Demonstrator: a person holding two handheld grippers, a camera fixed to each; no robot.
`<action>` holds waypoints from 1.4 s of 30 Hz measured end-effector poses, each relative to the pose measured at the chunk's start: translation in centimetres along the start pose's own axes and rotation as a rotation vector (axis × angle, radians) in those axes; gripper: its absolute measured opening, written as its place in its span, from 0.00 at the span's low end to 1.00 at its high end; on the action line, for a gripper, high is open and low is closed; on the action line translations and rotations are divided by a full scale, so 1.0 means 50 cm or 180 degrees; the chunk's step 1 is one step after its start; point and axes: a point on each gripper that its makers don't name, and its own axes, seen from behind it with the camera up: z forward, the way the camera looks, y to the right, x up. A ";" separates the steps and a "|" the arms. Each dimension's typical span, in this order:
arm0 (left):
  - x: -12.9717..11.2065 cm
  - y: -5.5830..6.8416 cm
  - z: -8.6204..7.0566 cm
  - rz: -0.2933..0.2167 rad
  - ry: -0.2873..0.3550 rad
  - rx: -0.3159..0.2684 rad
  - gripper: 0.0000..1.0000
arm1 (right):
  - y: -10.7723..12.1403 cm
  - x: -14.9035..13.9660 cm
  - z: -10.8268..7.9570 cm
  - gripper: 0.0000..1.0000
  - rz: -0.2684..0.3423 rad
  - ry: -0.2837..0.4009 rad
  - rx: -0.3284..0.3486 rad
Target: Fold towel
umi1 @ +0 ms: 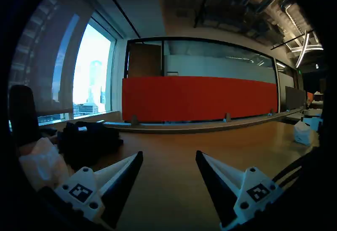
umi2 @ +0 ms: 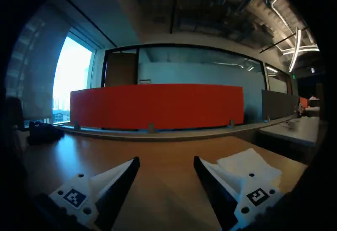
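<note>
I have both grippers low and level over the wooden tabletop (umi1: 177, 146), which I take for a waiting pose. The left gripper (umi1: 169, 153) has its fingers spread wide with nothing between them, and so does the right gripper (umi2: 166, 158). The white towel (umi2: 248, 163) lies flat at the lower right of the right gripper view, just behind that finger. It looks squared off, perhaps already folded. A dark bundle (umi1: 86, 140) sits at mid-left of the left gripper view, out of the way.
</note>
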 end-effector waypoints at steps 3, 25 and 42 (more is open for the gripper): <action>0.000 0.000 0.000 0.0000 0.0000 0.0000 0.93 | -0.002 -0.003 -0.001 0.99 -0.0006 -0.0024 0.0011; 0.000 0.000 0.000 0.0000 0.0000 -0.0001 0.93 | -0.006 -0.005 0.005 0.99 -0.0040 -0.0043 0.0006; 0.001 0.000 -0.001 0.0000 0.0000 -0.0001 0.93 | -0.011 -0.007 0.004 1.00 -0.0035 -0.0046 0.0030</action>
